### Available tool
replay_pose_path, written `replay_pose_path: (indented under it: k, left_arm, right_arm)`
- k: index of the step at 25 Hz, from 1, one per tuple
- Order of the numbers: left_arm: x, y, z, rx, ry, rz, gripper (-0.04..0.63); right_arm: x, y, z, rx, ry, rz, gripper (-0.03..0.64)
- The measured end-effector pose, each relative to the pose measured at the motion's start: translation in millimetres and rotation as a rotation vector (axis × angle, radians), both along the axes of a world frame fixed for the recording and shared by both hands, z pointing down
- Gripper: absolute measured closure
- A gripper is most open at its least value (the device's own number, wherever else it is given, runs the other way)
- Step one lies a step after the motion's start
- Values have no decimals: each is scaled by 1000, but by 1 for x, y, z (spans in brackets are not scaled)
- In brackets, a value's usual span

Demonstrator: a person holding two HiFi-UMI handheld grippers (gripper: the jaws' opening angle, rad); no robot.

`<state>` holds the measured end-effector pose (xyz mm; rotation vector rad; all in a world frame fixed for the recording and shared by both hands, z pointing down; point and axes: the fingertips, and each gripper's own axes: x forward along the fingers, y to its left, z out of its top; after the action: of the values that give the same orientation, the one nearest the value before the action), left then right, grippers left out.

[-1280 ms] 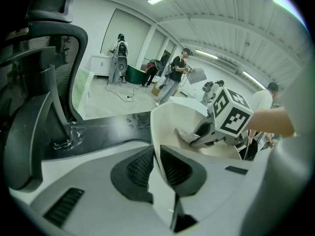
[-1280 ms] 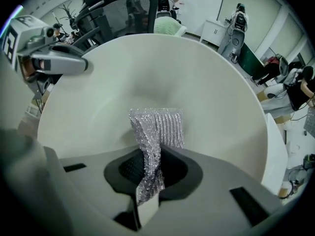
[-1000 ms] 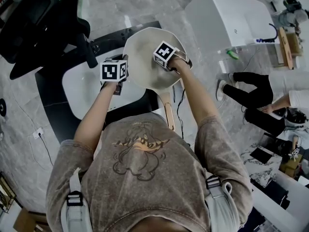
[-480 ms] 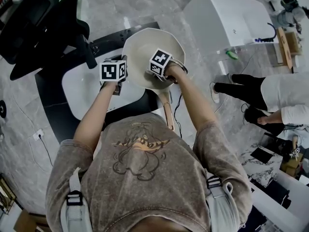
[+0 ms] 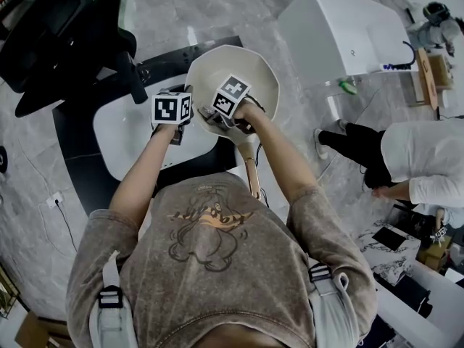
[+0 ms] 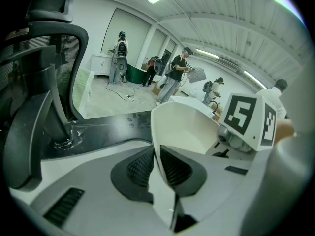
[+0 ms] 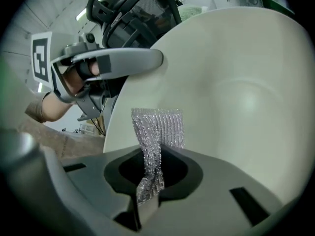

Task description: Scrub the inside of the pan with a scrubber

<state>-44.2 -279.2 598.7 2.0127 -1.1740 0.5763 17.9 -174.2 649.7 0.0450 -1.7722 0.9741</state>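
Observation:
A cream pan [image 5: 246,71] with a light handle [image 5: 252,174] is held tilted over the white sink [image 5: 123,133]. My left gripper [image 6: 156,163] is shut on the pan's left rim [image 6: 165,132]; its marker cube [image 5: 172,109] shows in the head view. My right gripper [image 7: 152,154] is shut on a silver mesh scrubber [image 7: 157,129]. The scrubber lies against the pan's inner wall [image 7: 236,97] near its lower left side. The right marker cube [image 5: 230,96] sits over the pan close to the left cube. The left gripper's body [image 7: 106,65] shows in the right gripper view at the rim.
A black office chair [image 5: 65,42] stands at the far left beside the black counter [image 5: 72,147] round the sink. A white tub [image 5: 341,27] stands at the back right. A person in white [image 5: 424,158] bends down at the right; other people stand far off.
My right gripper has slid left and nearer across the pan's inside with the scrubber. The left gripper has kept its hold on the rim. The person at the right has moved closer.

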Motion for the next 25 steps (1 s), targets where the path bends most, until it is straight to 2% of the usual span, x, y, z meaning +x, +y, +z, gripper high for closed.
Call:
replay_pose_path:
  k: [9, 14, 20, 25]
  left_arm:
    - [0, 0, 0, -11, 17, 0, 549]
    - [0, 0, 0, -8, 15, 5, 549]
    - [1, 2, 1, -16, 22, 8, 549]
    - [1, 2, 2, -17, 23, 17, 548]
  right_arm:
    - [-31, -35, -2, 55, -89, 143, 543]
    - [-41, -61, -4, 80, -148, 264, 543]
    - [-48, -98, -11, 172, -173, 348, 545]
    - [-44, -136, -21, 273, -195, 468, 543]
